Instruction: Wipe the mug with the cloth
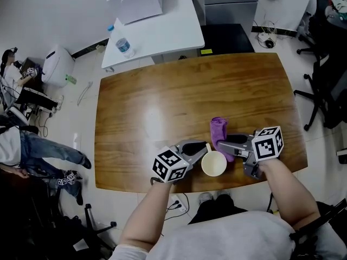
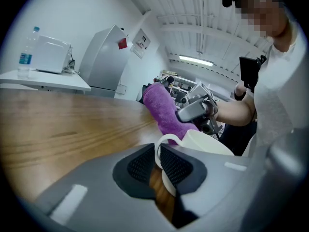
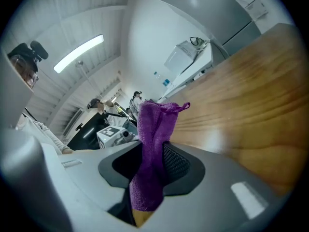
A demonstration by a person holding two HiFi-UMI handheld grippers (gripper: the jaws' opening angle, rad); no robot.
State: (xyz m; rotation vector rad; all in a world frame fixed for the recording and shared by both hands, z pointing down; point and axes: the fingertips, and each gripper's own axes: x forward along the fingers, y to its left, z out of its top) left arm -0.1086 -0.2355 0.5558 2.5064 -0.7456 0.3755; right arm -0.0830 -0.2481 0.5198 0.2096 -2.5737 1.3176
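**Sam:** What do you see from your screen?

**Me:** First, the big brown table (image 1: 162,102). Near its front edge, close to me, stands the white mug (image 1: 214,164). It is upright and its open top faces up.

**Sam:** And your two tongs?

**Me:** My left gripper (image 1: 201,147) is pinched shut on the mug's handle (image 2: 158,151). The thin loop sits right between the two dark pads. My right gripper (image 1: 226,144) is squeezed tight on the purple cloth (image 1: 219,130). The cloth sticks up and out past the pads, and its free end flops on the table just behind the mug.

**Sam:** Does the cloth touch the mug?

**Me:** It is just beside the rim. I can't tell if it really touches.

**Sam:** So which step are you on?

**Me:** I think both things are grabbed and the wiping is about to start, or has only just started.

**Sam:** What comes next?

**Me:** I would hold the mug steady by the handle with my left. Then I would press the loose part of the cloth on the rim or the side and rub it around. I should push softly, so the mug does not tip or twist out of the pads.
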